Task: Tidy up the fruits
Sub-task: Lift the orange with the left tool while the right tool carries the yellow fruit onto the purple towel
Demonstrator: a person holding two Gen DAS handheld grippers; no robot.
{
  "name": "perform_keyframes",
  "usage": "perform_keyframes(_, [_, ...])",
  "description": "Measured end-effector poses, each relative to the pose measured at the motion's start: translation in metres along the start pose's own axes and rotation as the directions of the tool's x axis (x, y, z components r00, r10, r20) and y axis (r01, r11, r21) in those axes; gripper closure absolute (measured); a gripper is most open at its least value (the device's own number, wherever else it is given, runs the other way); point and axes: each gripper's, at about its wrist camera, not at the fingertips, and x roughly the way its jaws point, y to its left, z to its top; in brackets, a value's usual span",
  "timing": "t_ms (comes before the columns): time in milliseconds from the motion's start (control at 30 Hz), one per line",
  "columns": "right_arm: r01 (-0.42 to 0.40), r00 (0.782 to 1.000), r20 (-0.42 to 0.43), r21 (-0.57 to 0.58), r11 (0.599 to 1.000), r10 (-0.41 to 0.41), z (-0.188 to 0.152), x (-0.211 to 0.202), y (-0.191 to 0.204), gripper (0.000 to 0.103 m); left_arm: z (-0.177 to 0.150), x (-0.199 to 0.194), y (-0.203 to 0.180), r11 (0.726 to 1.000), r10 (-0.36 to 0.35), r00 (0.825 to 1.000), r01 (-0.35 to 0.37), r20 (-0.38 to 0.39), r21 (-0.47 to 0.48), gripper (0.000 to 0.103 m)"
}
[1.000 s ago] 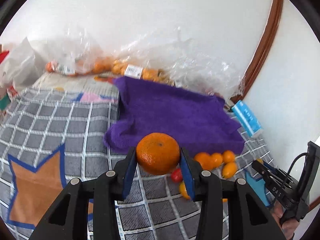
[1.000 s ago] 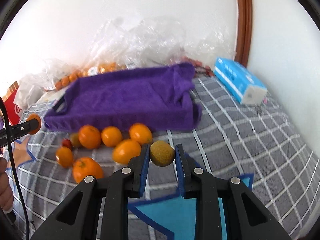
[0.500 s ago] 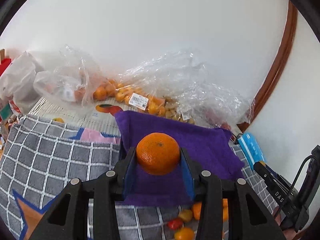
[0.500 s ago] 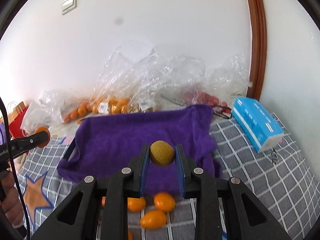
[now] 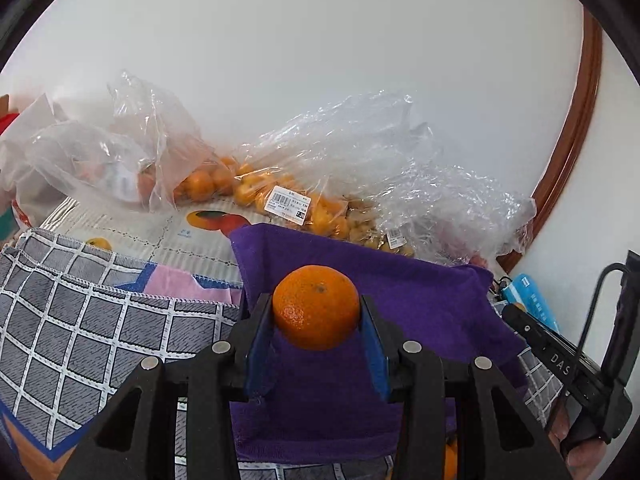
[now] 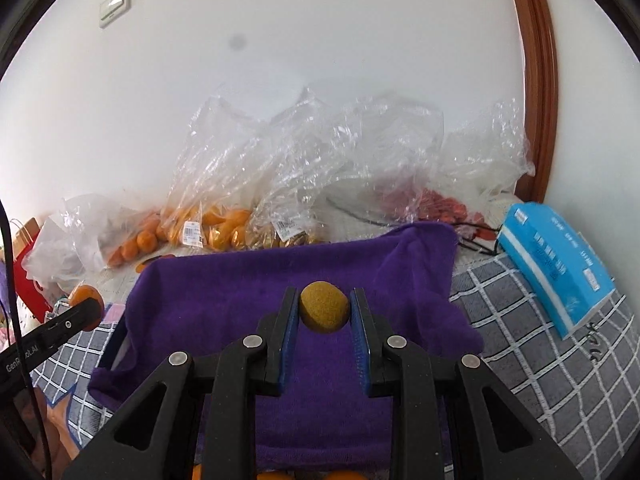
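My left gripper is shut on an orange tangerine and holds it above the near part of a purple towel-lined tray. My right gripper is shut on a brown kiwi and holds it above the same purple tray. The left gripper with its tangerine also shows at the left of the right wrist view. The right gripper's body shows at the right edge of the left wrist view. Loose oranges peek out below the tray's near edge.
Clear plastic bags of oranges and other fruit lie along the white wall behind the tray. A blue tissue box lies right of the tray on the grey checked cloth. A red bag stands far left.
Both grippers have lifted and moved forward from the loose fruit on the cloth to above the purple tray, each still holding its fruit.
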Motion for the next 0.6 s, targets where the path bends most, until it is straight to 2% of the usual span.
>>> perform_keyframes(100, [0.015, 0.999, -0.031, 0.004, 1.0, -0.015, -0.003, 0.012, -0.007, 0.078, -0.002, 0.005, -0.001, 1.0, -0.007, 1.0, 0.007, 0.0, 0.002, 0.063])
perform_keyframes(300, [0.037, 0.999, -0.01, 0.032, 0.999, -0.036, -0.001, 0.015, -0.024, 0.078, -0.007, 0.015, 0.003, 1.0, -0.022, 1.0, 0.022, -0.008, -0.011, 0.063])
perform_keyframes(600, [0.045, 0.998, -0.046, 0.035, 0.998, -0.043, -0.005, 0.028, -0.03, 0.078, -0.01, 0.024, 0.005, 1.0, -0.021, 1.0, 0.021, -0.021, -0.013, 0.063])
